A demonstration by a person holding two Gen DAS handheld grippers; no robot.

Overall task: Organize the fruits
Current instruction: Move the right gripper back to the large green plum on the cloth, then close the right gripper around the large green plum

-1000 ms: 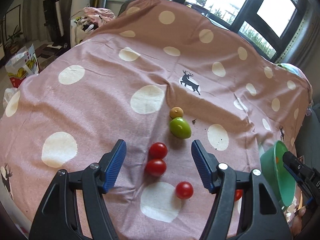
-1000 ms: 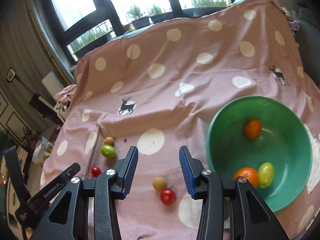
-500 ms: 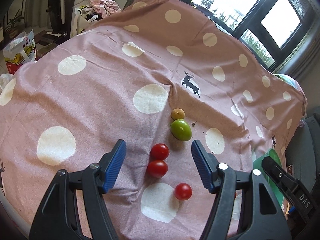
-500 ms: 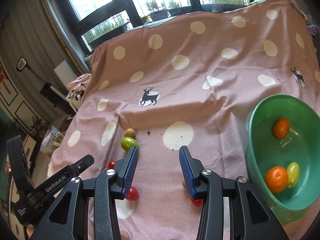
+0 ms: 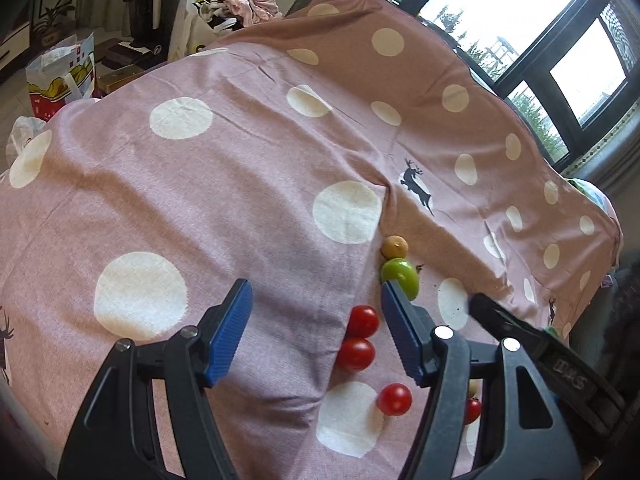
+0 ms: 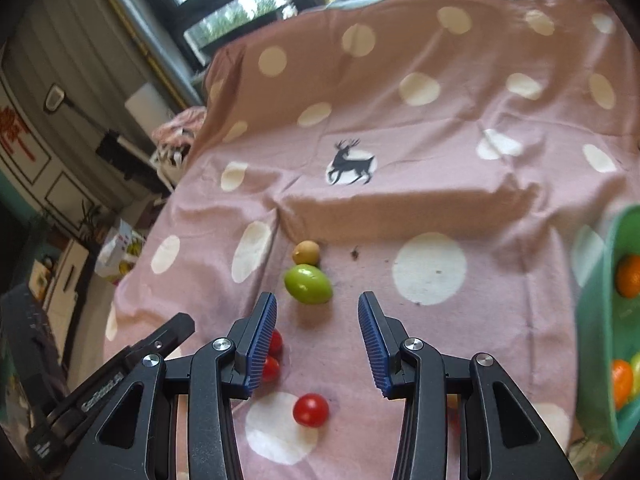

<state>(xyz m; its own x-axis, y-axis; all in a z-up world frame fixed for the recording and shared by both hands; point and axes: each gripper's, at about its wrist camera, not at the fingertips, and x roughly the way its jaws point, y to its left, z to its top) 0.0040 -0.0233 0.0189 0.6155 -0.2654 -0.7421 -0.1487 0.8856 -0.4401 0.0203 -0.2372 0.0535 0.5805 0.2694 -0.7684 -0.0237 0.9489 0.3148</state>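
L tool [image 5: 316,328] is closing w/ nothing between its pads, over the pink dotted cloth [image 5: 240,184]; two tomatoes [image 5: 357,342] lie just inside its right pad. R tool [image 6: 318,336] is released, empty, above a third tomato [image 6: 311,409]. Green fruit [image 6: 308,283] sits just beyond R tool's tips, touching a small tan fruit [image 6: 306,253] on its far side. Green bowl [image 6: 600,320] at far right holds oranges [image 6: 628,276].

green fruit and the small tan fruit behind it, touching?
Touching. Left wrist view shows the green fruit pressed against the tan fruit with no cloth between; in the right wrist view they also meet.
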